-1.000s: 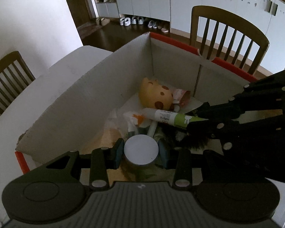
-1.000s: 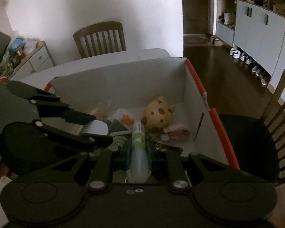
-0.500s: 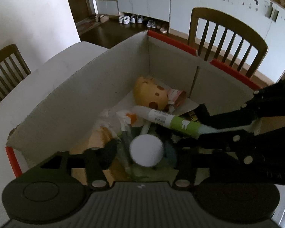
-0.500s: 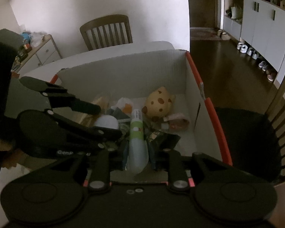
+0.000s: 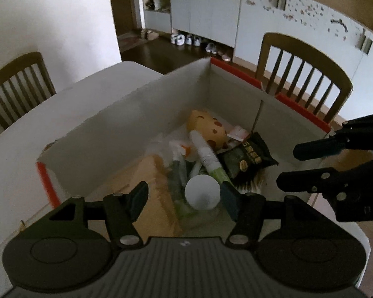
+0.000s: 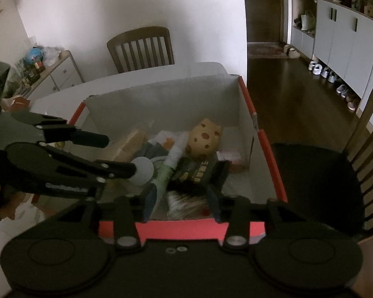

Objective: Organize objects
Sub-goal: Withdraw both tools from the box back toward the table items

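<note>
Hovering both grippers over the cardboard box (image 5: 126,114), I am judging the dropping-in step nearly done: my left gripper (image 5: 184,196) is spread wide beside the white-capped bottle (image 5: 202,195), my right gripper (image 6: 184,193) gaping empty above the green tube (image 6: 167,168); blur hides whether contact remains.

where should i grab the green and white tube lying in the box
Grip the green and white tube across its white upper barrel, from above, jaws spanning its width. It lies flat on the pile, and that stretch looks bare; the green end sits by the left gripper and white-capped bottle.
</note>
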The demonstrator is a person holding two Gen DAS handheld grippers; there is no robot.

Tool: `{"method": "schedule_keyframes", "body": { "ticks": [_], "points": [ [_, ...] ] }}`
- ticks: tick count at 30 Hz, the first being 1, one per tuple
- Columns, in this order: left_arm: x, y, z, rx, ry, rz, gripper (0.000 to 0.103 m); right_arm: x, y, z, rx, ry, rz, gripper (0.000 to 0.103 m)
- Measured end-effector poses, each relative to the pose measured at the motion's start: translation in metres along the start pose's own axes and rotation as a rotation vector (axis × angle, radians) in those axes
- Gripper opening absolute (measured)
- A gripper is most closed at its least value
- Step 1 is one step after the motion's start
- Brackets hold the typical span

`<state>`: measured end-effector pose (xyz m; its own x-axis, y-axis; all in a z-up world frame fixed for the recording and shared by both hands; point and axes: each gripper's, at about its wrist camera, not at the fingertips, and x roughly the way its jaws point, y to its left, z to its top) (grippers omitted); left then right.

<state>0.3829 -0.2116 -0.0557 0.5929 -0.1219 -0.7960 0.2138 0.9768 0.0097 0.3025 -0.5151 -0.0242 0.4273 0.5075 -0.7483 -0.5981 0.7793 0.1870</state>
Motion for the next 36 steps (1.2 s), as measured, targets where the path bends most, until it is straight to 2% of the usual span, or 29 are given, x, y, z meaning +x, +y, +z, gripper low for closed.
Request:
{"method": "schedule_keyframes", "body": {
  "ticks": [5, 9, 17, 22, 27, 33, 36],
  "points": [
    [-0.026, 0.008, -0.008, -0.036, -0.050, -0.008, 0.063, -0.009, 0.010, 0.001, -0.007, -0.019, 0.000, 0.046],
    [-0.047, 0.011, -0.014, -0.047, -0.091, -0.032, 0.063, -0.017, 0.023, 0.002, -0.022, -0.040, 0.004, 0.056],
    [-0.085, 0.022, -0.029, -0.064, -0.167, -0.075, 0.063, -0.033, 0.053, 0.007, -0.033, -0.081, 0.002, 0.062],
    [-0.106, 0.043, -0.044, -0.097, -0.190, -0.097, 0.069, -0.039, 0.081, 0.009, -0.046, -0.099, -0.008, 0.073],
    [-0.123, 0.067, -0.061, -0.113, -0.206, -0.098, 0.080, -0.037, 0.108, 0.008, -0.049, -0.105, -0.023, 0.081],
    [-0.135, 0.104, -0.090, -0.140, -0.197, -0.092, 0.081, -0.031, 0.146, 0.004, -0.060, -0.098, -0.030, 0.086],
    [-0.138, 0.120, -0.104, -0.154, -0.187, -0.075, 0.081, -0.028, 0.166, 0.004, -0.061, -0.112, -0.047, 0.092]
  ]
}}
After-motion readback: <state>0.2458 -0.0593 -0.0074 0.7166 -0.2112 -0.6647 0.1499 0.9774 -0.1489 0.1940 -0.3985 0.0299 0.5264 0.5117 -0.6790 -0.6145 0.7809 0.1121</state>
